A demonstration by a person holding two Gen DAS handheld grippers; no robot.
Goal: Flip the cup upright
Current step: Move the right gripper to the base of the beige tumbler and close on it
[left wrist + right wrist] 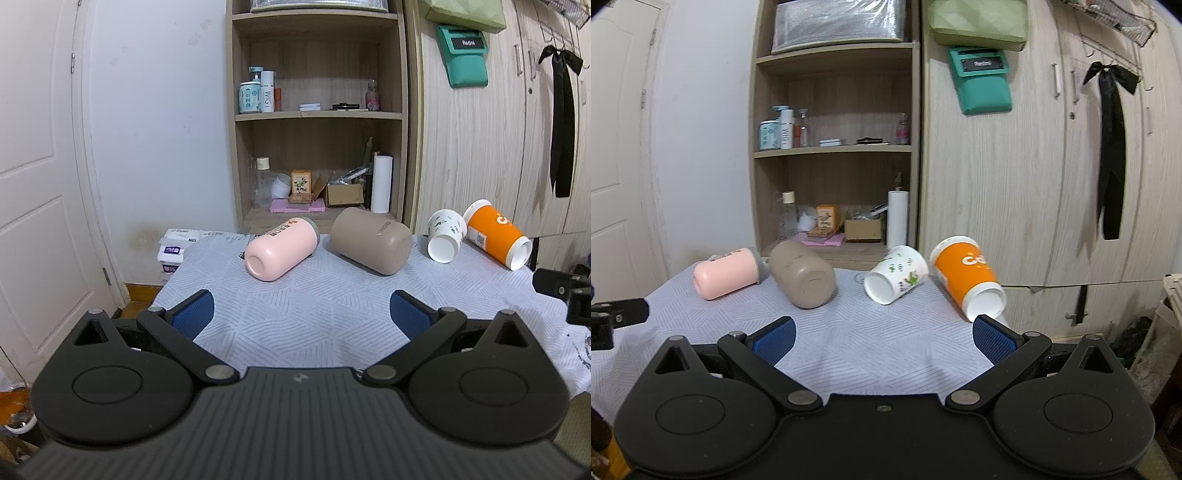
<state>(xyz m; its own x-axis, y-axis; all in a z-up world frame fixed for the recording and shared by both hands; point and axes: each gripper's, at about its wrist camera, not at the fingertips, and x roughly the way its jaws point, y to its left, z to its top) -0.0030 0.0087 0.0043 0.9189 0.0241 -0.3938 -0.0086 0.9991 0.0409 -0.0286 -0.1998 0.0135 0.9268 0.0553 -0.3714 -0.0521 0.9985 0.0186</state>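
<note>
Left claw point(302, 309) and right claw point(882, 335) wide open, empty, four cups lying tipped on patterned cloth point(332, 295), shelf point(317, 114) behind

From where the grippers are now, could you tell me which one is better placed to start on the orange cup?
Probably the right gripper. The orange cup lies on its side just beyond its right finger, while from the left gripper it sits far off to the right. Both are open.

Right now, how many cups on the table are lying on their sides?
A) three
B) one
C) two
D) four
D: the pink cup, the taupe cup, the white floral cup and the orange cup all lie tipped over on the cloth-covered table; none stands upright.
</note>
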